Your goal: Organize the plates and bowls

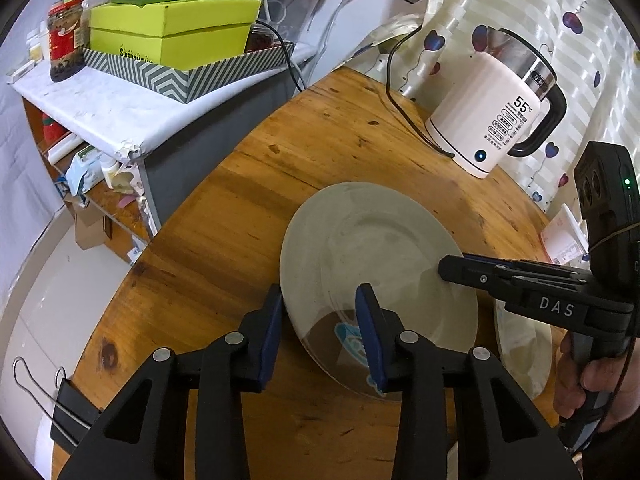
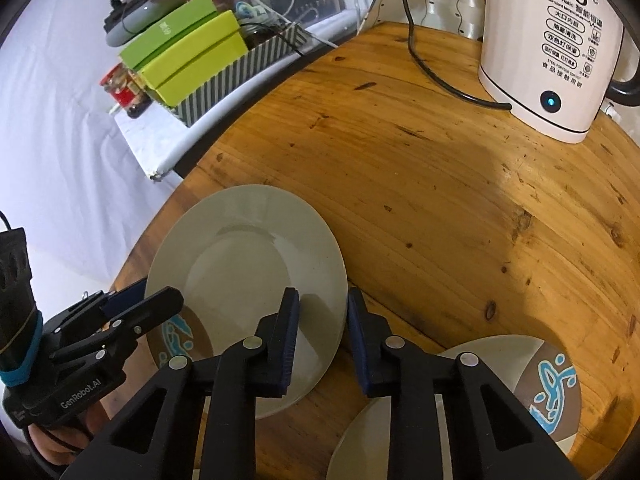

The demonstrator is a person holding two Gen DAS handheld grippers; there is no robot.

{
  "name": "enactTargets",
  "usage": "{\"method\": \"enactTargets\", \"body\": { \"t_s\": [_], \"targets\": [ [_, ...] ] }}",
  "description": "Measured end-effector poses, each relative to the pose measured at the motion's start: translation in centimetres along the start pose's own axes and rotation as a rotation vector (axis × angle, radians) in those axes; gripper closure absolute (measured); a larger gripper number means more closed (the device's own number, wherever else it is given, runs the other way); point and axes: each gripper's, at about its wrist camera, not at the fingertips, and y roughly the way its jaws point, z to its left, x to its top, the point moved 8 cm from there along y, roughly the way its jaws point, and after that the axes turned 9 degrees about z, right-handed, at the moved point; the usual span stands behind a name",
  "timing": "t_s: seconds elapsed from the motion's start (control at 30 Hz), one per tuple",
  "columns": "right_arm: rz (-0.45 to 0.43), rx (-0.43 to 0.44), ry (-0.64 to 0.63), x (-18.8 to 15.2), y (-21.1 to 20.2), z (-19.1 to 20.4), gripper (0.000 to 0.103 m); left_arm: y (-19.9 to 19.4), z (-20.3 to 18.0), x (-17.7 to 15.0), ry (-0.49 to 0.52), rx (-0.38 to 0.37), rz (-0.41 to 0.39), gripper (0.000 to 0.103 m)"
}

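A cream plate (image 1: 376, 256) with a brown, blue-patterned patch on its near rim lies on the round wooden table (image 1: 320, 140). My left gripper (image 1: 322, 312) straddles its near-left rim, one pad outside the edge and one over the plate, with a wide gap and no clear pinch. In the right wrist view, my right gripper (image 2: 323, 312) straddles the same plate's (image 2: 248, 264) right rim with a narrower gap. I cannot see its pads pressing. A second patterned plate (image 2: 552, 384) lies below the right gripper.
A white electric kettle (image 1: 496, 112) with its black cord (image 1: 404, 116) stands at the table's far side. A shelf to the left holds green boxes (image 1: 172, 28) in a striped tray, plus a jar (image 1: 64, 40). A person's hand (image 1: 588, 384) holds the right gripper.
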Motion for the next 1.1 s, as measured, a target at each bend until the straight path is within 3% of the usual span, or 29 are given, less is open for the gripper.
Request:
{"method": "enactTargets", "body": {
  "t_s": [0.77,1.1],
  "targets": [
    [-0.032,-0.021,-0.009,-1.4,-3.1,1.4,0.079,-3.6,-1.5,-0.7,0.031,0.016,-0.037,0.065],
    [-0.034,-0.033,0.004,-4.6,-5.5,2.0,0.079,-5.8,-3.1,-2.9,0.055,0.009,-0.033,0.065]
  ]
}}
